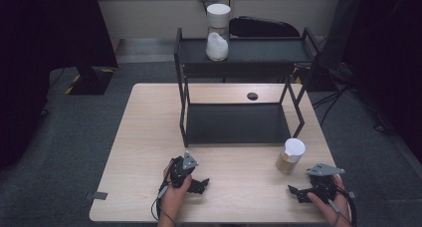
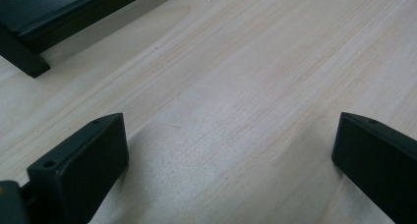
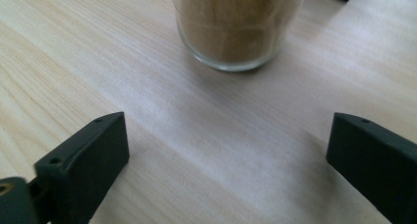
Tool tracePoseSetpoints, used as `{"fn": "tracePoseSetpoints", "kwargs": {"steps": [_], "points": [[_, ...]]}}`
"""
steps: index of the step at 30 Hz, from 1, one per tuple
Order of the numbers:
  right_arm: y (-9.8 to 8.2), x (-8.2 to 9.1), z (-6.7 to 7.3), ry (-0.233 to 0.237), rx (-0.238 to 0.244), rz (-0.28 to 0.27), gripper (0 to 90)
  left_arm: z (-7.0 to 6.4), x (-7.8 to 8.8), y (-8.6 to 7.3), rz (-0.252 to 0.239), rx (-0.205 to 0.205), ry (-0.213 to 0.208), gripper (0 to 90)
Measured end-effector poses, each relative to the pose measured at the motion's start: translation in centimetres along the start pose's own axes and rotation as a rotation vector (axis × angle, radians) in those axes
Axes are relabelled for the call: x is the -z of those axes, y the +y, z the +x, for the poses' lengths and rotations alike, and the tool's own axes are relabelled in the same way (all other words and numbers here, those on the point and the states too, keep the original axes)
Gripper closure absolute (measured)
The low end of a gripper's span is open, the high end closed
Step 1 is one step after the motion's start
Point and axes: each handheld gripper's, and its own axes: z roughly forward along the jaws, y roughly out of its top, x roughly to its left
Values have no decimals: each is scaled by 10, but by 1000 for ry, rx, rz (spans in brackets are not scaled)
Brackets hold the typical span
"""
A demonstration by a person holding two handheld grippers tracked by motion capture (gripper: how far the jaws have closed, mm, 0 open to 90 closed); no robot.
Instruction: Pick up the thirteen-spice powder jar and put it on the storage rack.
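Right gripper [image 1: 300, 192]: I have it resting low on the tabletop [image 1: 149, 152] near the front edge, jaws spread wide with nothing between them. In the right gripper view the bare wood lies between the two black jaws.

Jar of brown powder [image 3: 239, 25]: the thing I am lining up on. It stands on the tabletop at about 11 o'clock from the right gripper, near but not touching, just in front of the rack's right front leg. In the high view the jar of brown powder [image 1: 290, 156] shows its white lid.

Jar axis: upright, long axis vertical, lid pointing up, base flat on the wood. I see no lean.

Step in hand, as I judge it: bring the open right gripper forward to take the jar around its glass body.

Doing it well: I would keep the jaws level and wide, centre the jar between them, and close below the lid on the straight wall. Glass is slippery, so squeeze firmly but without a jolt. A nudge from one jaw first could tip it.

Left gripper [image 1: 197, 185]: released as well, jaws apart over bare wood, at about 9 o'clock from the right one and well apart from the jar.

Rack [image 1: 234, 123]: black two-tier frame behind the jar, at 12 o'clock. A jar of white powder [image 1: 218, 32] stands on its upper shelf.
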Motion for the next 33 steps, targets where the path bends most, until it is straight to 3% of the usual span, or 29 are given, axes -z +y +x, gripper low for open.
{"fn": "tracePoseSetpoints", "kwargs": {"steps": [7,12,23,33], "points": [[14,2,0,23,8,-32,12,0,0,0,0,0,0,0],[22,1,-5,51,-25,-62,12,0,0,0,0,0,0,0],[34,-7,-6,51,-49,-105,16,0,0,0,0,0,0,0],[28,-18,-17,63,-112,-177,150,0,0,0,0,0,0,0]]}}
